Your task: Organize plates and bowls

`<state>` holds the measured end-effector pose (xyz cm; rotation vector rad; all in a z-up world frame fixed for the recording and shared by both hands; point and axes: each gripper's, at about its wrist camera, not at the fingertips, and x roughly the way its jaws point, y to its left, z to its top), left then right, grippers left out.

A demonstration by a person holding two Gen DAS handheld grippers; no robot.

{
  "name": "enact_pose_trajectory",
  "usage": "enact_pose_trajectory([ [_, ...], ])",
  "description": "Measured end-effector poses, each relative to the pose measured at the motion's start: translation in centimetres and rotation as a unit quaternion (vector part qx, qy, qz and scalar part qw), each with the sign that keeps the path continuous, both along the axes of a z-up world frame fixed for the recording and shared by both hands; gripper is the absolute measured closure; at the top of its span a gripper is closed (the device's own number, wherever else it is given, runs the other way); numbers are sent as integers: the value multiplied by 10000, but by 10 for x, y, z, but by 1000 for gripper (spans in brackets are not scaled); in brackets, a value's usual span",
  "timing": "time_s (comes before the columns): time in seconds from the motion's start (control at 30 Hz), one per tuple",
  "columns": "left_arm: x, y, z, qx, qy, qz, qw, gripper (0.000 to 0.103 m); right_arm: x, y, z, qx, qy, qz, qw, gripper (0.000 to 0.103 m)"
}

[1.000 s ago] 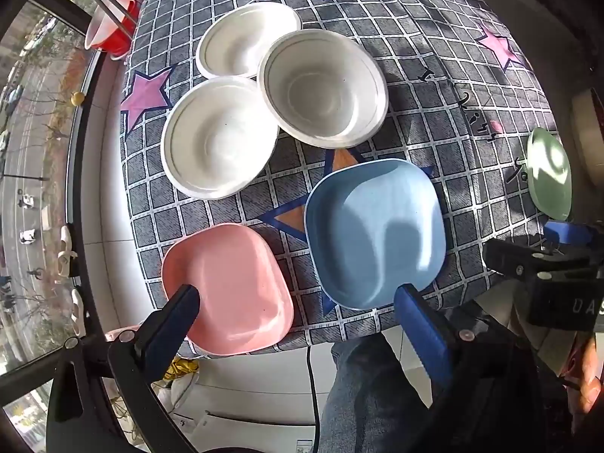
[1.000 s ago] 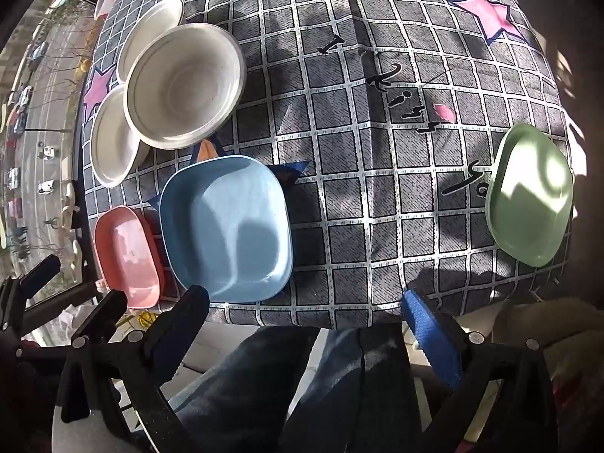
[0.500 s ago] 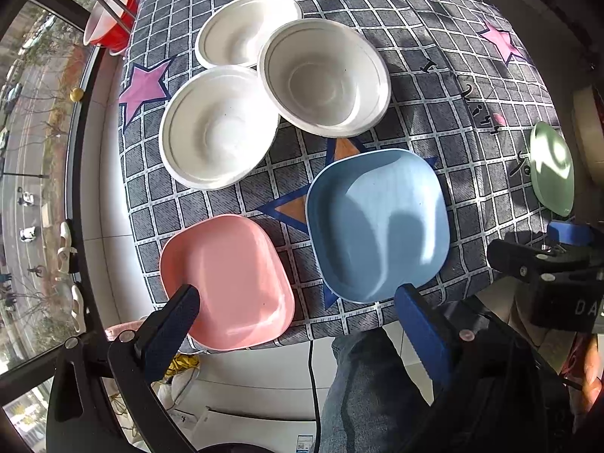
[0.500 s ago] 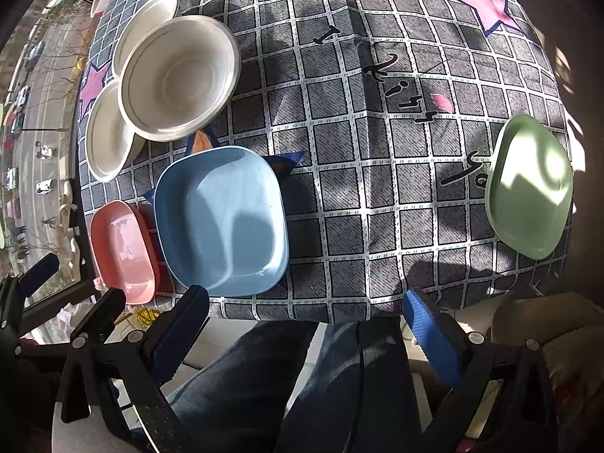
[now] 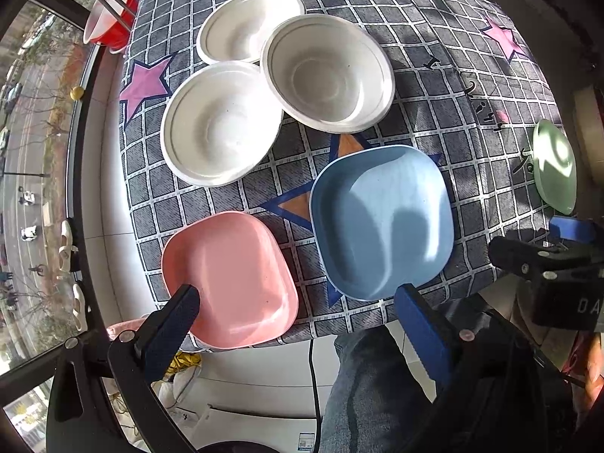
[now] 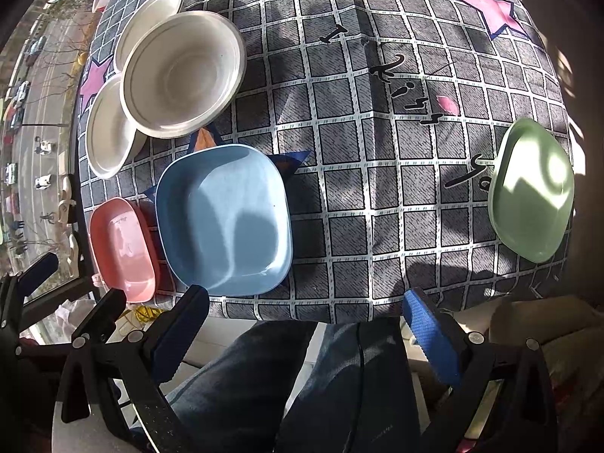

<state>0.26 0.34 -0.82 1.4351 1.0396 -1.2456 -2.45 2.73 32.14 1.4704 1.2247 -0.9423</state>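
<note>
Compared with a second ago, the left gripper [image 5: 298,304] is sitting closer over the counter [image 6: 339,158], so the dishes are spreading wider and lower across its view, and its left blue pad is now overlapping the near corner of the pink plate [image 5: 228,277] where before it hung off the counter's edge; the right gripper [image 6: 302,309] is likewise edging in a little, the blue plate [image 6: 224,219] lying nearer its left pad. Both sets of jaws are standing spread wide and are gripping nothing. The checked, star-printed cloth is covering the counter ahead of both jaws. The blue plate [image 5: 381,221] is lying just ahead of the left jaws, toward their right pad, with the pink plate just beside it on the left, the two apart. Beyond them three white bowls [image 5: 326,71] are clustering together, the nearest-right one overlapping the rims of the other two. The green plate [image 6: 530,188] is resting well apart, ahead and to the right of the right jaws near the counter's right edge. A red cup with chopsticks [image 5: 109,19] is standing at the far left corner. Below the jaws, the person's jeans-clad legs [image 6: 302,385] are filling the space before the counter edge.
</note>
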Motion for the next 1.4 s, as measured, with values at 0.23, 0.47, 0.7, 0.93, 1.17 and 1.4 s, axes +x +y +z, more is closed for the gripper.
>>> enact_pose_trajectory([
  [0.23,0,-1,-1,3,-25,28,10000,0,1,-4,-2,-134,-224,-1,9997,0],
  [0.47,-1,-1,-3,-71,-75,12,9999,0,0,-4,-3,-160,-141,18,9998,0],
  [0.7,-1,-2,-6,-5,-29,16,10000,0,-1,-4,-6,-157,-56,32,9999,0],
  [0.93,0,-2,-9,-32,-93,44,9999,0,-2,-5,-9,-68,-61,53,9999,0],
  [1.17,-2,-2,-13,-6,-164,48,9999,0,-1,-5,-15,-28,-61,80,9999,0],
  [1.4,2,-2,-18,-42,-248,153,9996,0,-1,-6,-21,-11,-48,118,9999,0],
])
